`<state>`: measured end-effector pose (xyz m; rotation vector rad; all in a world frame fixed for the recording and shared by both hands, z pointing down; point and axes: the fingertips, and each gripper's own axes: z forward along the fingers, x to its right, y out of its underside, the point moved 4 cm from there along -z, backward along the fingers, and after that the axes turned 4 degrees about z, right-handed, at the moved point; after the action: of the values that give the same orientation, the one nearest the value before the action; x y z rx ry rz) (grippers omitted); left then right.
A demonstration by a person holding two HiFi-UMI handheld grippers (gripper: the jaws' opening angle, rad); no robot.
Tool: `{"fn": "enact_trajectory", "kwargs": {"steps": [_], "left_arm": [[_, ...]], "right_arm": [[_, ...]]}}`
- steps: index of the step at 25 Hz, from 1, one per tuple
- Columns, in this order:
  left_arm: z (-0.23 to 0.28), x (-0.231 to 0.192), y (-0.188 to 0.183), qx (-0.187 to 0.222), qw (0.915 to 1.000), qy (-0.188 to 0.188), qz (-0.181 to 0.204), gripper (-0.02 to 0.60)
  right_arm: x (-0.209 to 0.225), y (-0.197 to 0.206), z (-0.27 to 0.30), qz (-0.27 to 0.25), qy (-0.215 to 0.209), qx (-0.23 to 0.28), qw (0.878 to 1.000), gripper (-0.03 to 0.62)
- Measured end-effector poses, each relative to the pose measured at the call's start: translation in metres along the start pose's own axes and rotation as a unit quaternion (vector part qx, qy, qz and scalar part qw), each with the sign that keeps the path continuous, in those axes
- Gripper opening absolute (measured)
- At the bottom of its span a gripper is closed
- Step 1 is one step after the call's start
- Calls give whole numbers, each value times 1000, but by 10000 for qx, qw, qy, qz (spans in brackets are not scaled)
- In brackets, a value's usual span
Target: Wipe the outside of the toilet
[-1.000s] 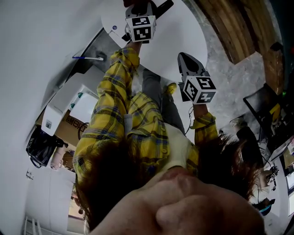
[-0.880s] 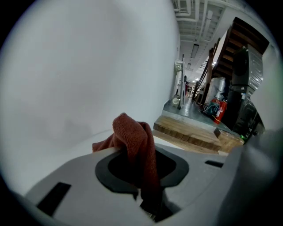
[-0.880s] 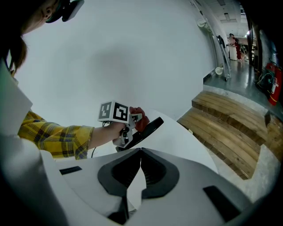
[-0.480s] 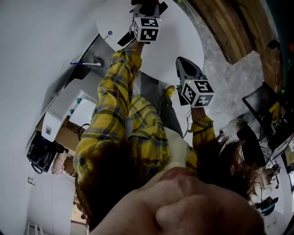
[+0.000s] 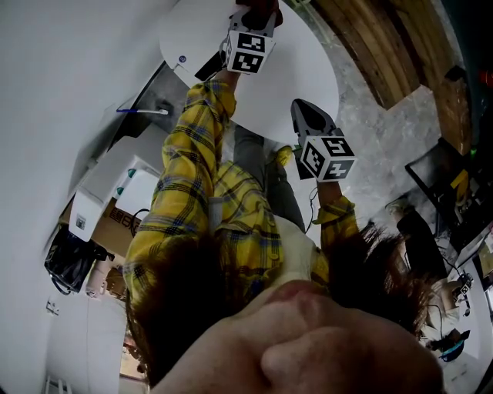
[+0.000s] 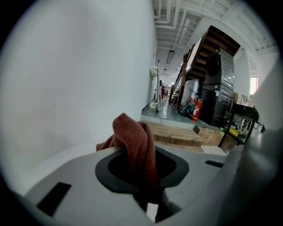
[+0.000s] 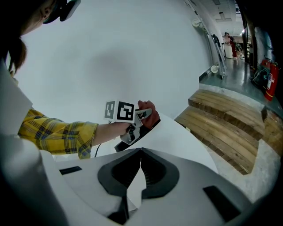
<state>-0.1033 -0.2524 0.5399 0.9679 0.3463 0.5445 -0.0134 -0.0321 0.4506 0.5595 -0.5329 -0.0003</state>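
Observation:
The toilet (image 5: pixel 296 65) is a smooth white rounded body at the top of the head view. My left gripper (image 5: pixel 258 9) is pressed against it, shut on a reddish-brown cloth (image 6: pixel 135 143) that bunches up out of the jaws. In the right gripper view the same left gripper (image 7: pixel 140 115) and the cloth (image 7: pixel 148 107) rest on the white toilet surface (image 7: pixel 181 137). My right gripper (image 5: pixel 302 109) hangs lower and to the right, off the toilet, its jaws closed together with nothing between them (image 7: pixel 140 152).
Wooden steps (image 7: pixel 225 119) rise just beyond the toilet, with grey stone floor (image 5: pixel 385 131) beside them. A black bag (image 5: pixel 65 258) and boxes sit at the lower left. A desk with a screen (image 5: pixel 439 173) stands at the right. A fire extinguisher (image 6: pixel 194 110) stands far off.
My left gripper has slid with the cloth further up and to the right along the toilet surface. The right gripper has drifted slightly left.

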Motion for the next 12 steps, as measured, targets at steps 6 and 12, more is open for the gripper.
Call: {"fn": "enact_trajectory", "kwargs": {"steps": [6,12], "left_arm": [[-39,-6,-18,465,9985,-297,21,97],[-101,-14,-18,590,9944,-876,-91,97]], "right_arm": [[-3,-3,-4,-66,-126,64,9999,26],[-9,-6,-11,-304,-322,82,9990,26]]}}
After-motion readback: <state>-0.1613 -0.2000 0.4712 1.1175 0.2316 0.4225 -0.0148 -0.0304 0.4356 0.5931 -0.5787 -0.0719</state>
